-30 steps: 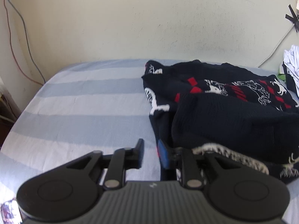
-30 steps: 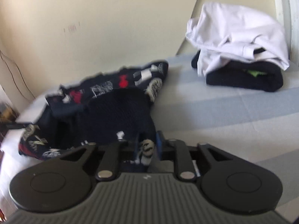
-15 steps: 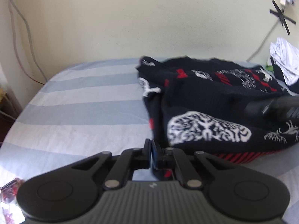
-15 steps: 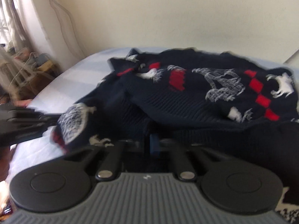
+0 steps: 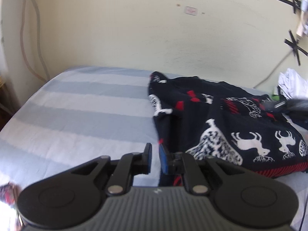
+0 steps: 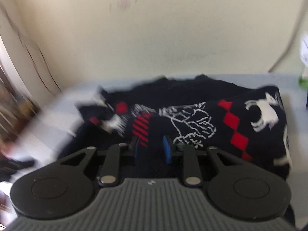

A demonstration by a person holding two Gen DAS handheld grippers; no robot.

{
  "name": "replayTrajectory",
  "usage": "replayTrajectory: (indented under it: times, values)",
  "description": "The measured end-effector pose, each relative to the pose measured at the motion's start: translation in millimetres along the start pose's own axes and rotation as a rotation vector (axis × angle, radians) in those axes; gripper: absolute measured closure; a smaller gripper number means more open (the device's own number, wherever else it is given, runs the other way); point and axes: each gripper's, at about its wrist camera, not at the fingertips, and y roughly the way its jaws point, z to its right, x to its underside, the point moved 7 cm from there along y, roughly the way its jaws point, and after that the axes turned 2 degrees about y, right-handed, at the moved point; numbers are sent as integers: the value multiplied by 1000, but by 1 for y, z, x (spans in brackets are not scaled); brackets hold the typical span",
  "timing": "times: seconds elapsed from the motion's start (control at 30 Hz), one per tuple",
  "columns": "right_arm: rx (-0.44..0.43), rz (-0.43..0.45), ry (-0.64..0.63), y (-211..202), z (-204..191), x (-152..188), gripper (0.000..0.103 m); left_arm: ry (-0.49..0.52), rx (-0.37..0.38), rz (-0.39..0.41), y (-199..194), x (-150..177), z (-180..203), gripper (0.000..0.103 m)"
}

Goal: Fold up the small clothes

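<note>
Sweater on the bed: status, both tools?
Left tool and right tool open, jaws just parted, nothing gripped. Dark patterned sweater bunched on striped bed, fold unfinished. White clothes pile off to the side, not blocking.

Both grippers' jaws have just been opening, releasing the sweater.

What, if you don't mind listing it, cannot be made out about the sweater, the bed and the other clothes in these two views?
- Near hem of the dark patterned sweater: hidden behind the left gripper body, left wrist view.
- White clothes: cut off by the right edge, left wrist view.
- Left side of the striped bed: motion-blurred, right wrist view.
- Whether the right gripper touches the sweater beneath: unclear, blurred.
</note>
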Motion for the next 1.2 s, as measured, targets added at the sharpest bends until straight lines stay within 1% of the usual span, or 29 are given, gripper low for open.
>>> replayTrajectory:
  times: [0.03, 0.07, 0.1, 0.13, 0.17, 0.2, 0.27, 0.33, 0.4, 0.43, 0.47, 0.5, 0.53, 0.57, 0.6, 0.63, 0.7, 0.73, 0.77, 0.8, 0.83, 0.87, 0.9, 0.93, 0.97, 1.0, 1.07, 1.2]
  values:
    - [-38, 64, 52, -25, 9, -5, 70, 4, 18, -8, 4, -3, 3, 91]
    - [-40, 129, 80, -51, 18, -9, 65, 5, 40, -18, 7, -5, 6, 91]
    - [-22, 190, 91, -75, 29, -11, 61, 4, 61, -29, 11, -6, 9, 91]
    - [10, 237, 98, -97, 40, -11, 60, 7, 76, -35, 14, -8, 13, 91]
    - [53, 264, 107, -113, 52, -9, 57, 16, 88, -42, 17, -8, 17, 91]
    - [92, 272, 115, -127, 64, -4, 57, 28, 95, -50, 20, -8, 22, 91]
    - [133, 252, 132, -145, 83, 10, 57, 62, 97, -78, 29, -5, 33, 91]
    - [126, 211, 141, -148, 87, 28, 56, 97, 91, -121, 40, 3, 42, 90]
    - [127, 160, 128, -139, 84, 45, 56, 145, 61, -101, 38, 6, 49, 88]
    - [128, 137, 125, -135, 84, 53, 56, 158, 41, -98, 36, 8, 51, 93]
    - [122, 110, 126, -125, 78, 57, 56, 159, 31, -93, 33, 8, 52, 102]
    - [117, 83, 126, -118, 77, 62, 65, 151, 20, -84, 28, 8, 49, 101]
    - [121, 67, 123, -113, 77, 66, 79, 144, -3, -59, 20, 7, 45, 101]
    - [137, 75, 113, -112, 74, 68, 96, 144, -30, -24, 8, 5, 40, 101]
    - [150, 101, 99, -115, 72, 66, 96, 134, -61, 15, -4, 2, 31, 101]
    - [148, 142, 83, -125, 67, 61, 96, 110, -90, 39, -16, 1, 21, 101]
    - [152, 188, 57, -141, 66, 53, 96, 47, -121, 38, -27, 2, 0, 101]
    - [171, 185, 57, -141, 70, 50, 96, 20, -122, 17, -26, 4, -8, 101]
    - [182, 162, 74, -139, 75, 51, 96, -7, -116, -10, -23, 8, -13, 101]
    - [187, 134, 103, -133, 83, 52, 94, -34, -99, -34, -20, 11, -17, 101]
    - [191, 120, 125, -129, 88, 55, 91, -59, -67, -51, -19, 14, -18, 101]
    - [203, 127, 146, -129, 91, 56, 87, -76, -31, -59, -19, 16, -17, 100]
    - [204, 153, 165, -133, 92, 57, 86, -81, -8, -56, -21, 17, -16, 99]
    - [189, 177, 173, -137, 90, 57, 86, -71, 1, -45, -22, 16, -13, 97]
    - [177, 191, 165, -141, 87, 56, 83, -48, 5, -35, -23, 15, -10, 97]
    - [174, 200, 145, -144, 83, 55, 78, -22, 5, -28, -23, 13, -5, 97]
    - [186, 212, 98, -148, 74, 55, 72, 19, 3, -26, -19, 11, 11, 97]
    - [154, 214, 90, -149, 63, 58, 70, 60, 39, -69, 0, 13, 30, 96]
